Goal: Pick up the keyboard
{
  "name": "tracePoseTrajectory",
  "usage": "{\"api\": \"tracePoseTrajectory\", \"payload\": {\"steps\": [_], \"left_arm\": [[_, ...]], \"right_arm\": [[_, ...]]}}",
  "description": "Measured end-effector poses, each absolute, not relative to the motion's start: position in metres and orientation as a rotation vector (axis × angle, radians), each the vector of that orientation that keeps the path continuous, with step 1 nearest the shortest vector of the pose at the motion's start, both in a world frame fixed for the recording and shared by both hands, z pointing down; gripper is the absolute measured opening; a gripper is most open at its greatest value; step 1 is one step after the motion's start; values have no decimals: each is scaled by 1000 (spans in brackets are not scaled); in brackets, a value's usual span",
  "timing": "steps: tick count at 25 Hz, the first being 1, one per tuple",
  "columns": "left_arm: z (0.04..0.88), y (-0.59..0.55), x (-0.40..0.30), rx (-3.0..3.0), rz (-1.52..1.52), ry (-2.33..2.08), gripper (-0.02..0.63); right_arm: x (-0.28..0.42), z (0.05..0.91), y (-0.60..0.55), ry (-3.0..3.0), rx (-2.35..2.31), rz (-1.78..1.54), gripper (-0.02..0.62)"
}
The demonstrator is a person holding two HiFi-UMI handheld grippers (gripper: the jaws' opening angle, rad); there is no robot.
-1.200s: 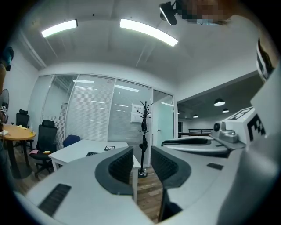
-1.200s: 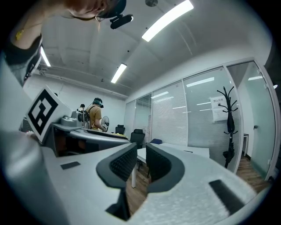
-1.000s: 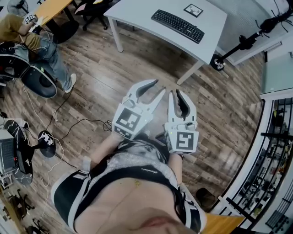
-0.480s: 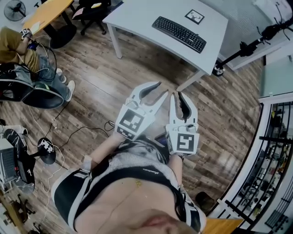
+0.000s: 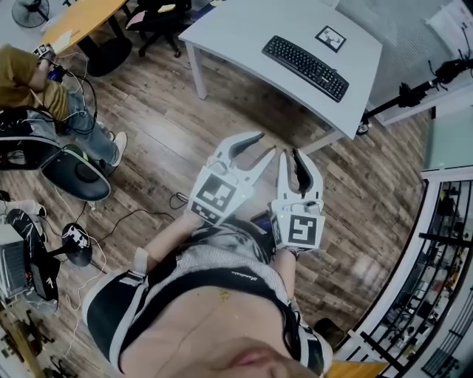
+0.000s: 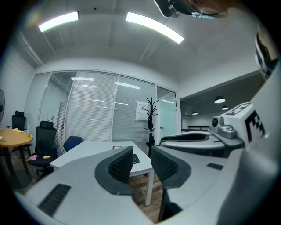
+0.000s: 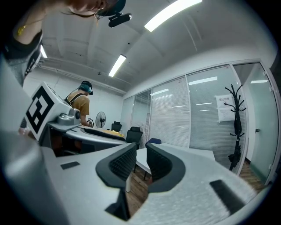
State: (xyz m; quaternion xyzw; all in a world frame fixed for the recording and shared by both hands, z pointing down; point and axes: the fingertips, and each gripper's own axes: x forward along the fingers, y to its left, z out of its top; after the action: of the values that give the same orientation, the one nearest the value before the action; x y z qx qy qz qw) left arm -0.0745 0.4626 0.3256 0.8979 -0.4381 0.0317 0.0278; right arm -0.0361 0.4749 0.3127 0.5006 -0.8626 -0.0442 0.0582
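Wood floor [image 5: 162,125] fills most of the head view. The white counter [image 5: 236,29] is at the top, well apart from both grippers. A seated person [image 5: 29,70] is at the upper left, beside an orange table [image 5: 77,18]. I've got the left gripper [image 5: 266,144] and right gripper [image 5: 290,155] side by side over the floor, both pointing toward the counter. Left jaws are drawn together with nothing between them, and the right jaws are the same. The black keyboard [image 5: 305,67] lies flat on the counter near its right edge, untouched. A small square marker card [image 5: 330,38] sits just beyond it.
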Motion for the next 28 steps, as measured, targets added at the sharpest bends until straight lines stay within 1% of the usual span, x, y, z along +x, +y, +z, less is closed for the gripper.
{"api": "tracePoseTrajectory", "payload": {"steps": [8,19,28], "left_arm": [[327,448,-105,2809,126,-1363,115],[335,433,-102,2801,135,-1331,115],[337,400,-100,2783,125,-1348,115]], "right_arm": [[-63,320,458,-2589,1554,-100,81],[-65,324,442,-2578,1533,-104,81],[-60,323,407,-2604,1519,-77,86]]}}
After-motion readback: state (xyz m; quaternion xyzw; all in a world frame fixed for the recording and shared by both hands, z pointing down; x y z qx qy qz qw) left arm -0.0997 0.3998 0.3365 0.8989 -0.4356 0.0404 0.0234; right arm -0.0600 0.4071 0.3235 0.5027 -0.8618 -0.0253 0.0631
